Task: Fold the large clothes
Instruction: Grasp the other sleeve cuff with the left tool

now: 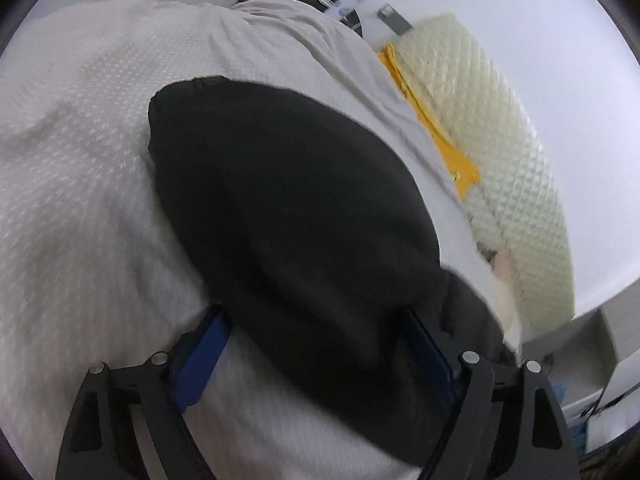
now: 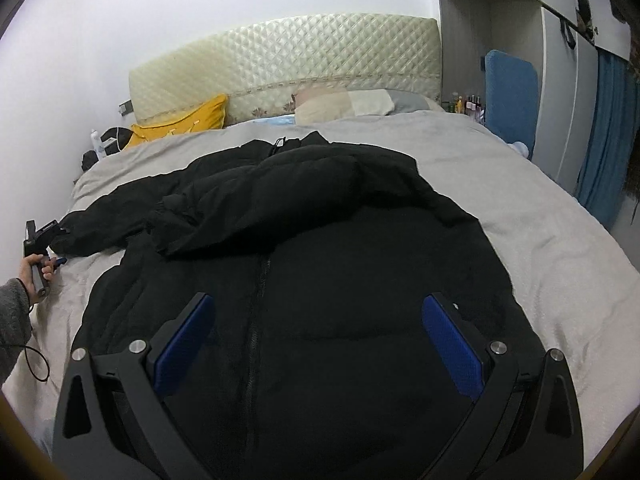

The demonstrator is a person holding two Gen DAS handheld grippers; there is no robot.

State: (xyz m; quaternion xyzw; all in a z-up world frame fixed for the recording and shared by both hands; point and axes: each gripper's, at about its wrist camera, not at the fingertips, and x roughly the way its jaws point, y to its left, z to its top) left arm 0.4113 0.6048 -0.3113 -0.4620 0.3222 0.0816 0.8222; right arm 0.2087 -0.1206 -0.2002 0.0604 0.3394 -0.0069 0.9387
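A large black puffer jacket [image 2: 320, 264] lies front up on the bed, its zipper [image 2: 256, 304] running down the middle. One sleeve is folded across the chest; the other sleeve stretches out to the left. My right gripper [image 2: 316, 312] is open and empty, hovering above the jacket's lower body. My left gripper [image 1: 316, 320] is open, its blue pads either side of the outstretched sleeve's end [image 1: 288, 208], which lies between the jaws. The left gripper also shows in the right wrist view [image 2: 40, 240], held by a hand at the sleeve's cuff.
The grey-white bedspread [image 2: 540, 220] covers the bed. A quilted cream headboard [image 2: 288, 56], a yellow cushion [image 2: 180, 124] and a pillow [image 2: 344, 106] are at the far end. A blue board [image 2: 510, 100] and wardrobe [image 2: 560, 80] stand at the right.
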